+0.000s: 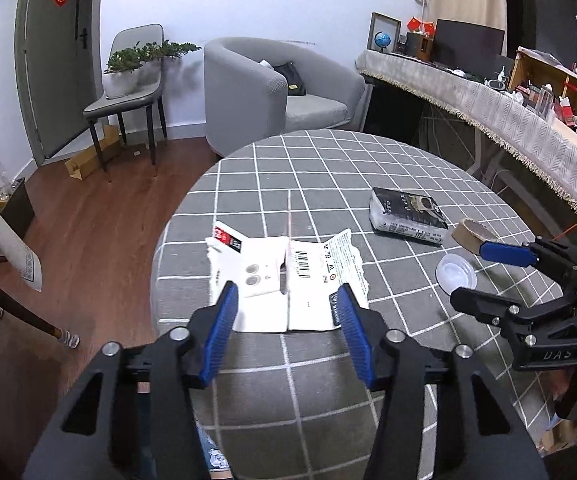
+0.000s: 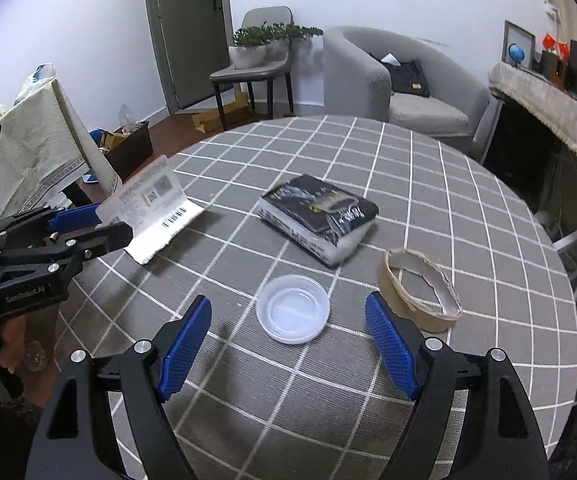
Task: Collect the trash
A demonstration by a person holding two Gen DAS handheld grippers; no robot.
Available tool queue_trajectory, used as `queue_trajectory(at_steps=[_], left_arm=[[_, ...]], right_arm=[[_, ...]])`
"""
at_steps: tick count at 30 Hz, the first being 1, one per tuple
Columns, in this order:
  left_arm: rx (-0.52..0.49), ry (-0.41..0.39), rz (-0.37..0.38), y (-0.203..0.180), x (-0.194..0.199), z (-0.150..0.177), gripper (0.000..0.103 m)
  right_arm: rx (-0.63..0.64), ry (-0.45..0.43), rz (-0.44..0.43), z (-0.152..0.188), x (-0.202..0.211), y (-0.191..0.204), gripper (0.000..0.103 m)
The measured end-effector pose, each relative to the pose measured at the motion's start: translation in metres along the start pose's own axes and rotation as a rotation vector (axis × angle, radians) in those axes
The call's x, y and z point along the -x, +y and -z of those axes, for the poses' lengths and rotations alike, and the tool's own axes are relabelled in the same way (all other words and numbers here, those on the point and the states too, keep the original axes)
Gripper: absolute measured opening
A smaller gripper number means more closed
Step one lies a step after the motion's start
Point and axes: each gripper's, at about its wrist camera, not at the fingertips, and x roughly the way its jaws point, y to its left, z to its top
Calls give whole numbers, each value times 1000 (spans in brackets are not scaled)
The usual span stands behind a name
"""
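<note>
A flattened white carton (image 1: 284, 280) with a barcode lies folded on the round checked table (image 1: 328, 168). My left gripper (image 1: 286, 300) is open with its fingers on either side of the carton's near edge; in the right wrist view the carton (image 2: 156, 208) stands tented with the left gripper (image 2: 88, 224) at it. My right gripper (image 2: 288, 320) is open above a clear plastic lid (image 2: 293, 308). A torn brown paper cup ring (image 2: 422, 292) lies beside its right finger. A black and white packet (image 2: 320, 214) lies further back.
A grey armchair (image 1: 272, 92) and a chair with potted plants (image 1: 128, 80) stand beyond the table. A long cloth-covered desk (image 1: 488, 100) runs along the right. A dark bin with bags (image 2: 128, 144) stands on the wooden floor at the left.
</note>
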Motion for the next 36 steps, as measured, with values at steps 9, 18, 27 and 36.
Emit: queue_trajectory(at_steps=[9,18,27,36], left_arm=[[-3,28,19,-9,-13,0,23],[28,36,53,-2,-9,3,4],[25,22,51,8,7,7,3],[37,3,31,27,31,16,2]], right_arm=[[-13,44,-17,-1,-7,-1,80],[3,64,13,-5,-14,5,69],[10,69,63,-8,-17,10,47],[-12,23,37,-14,-18,33,40]])
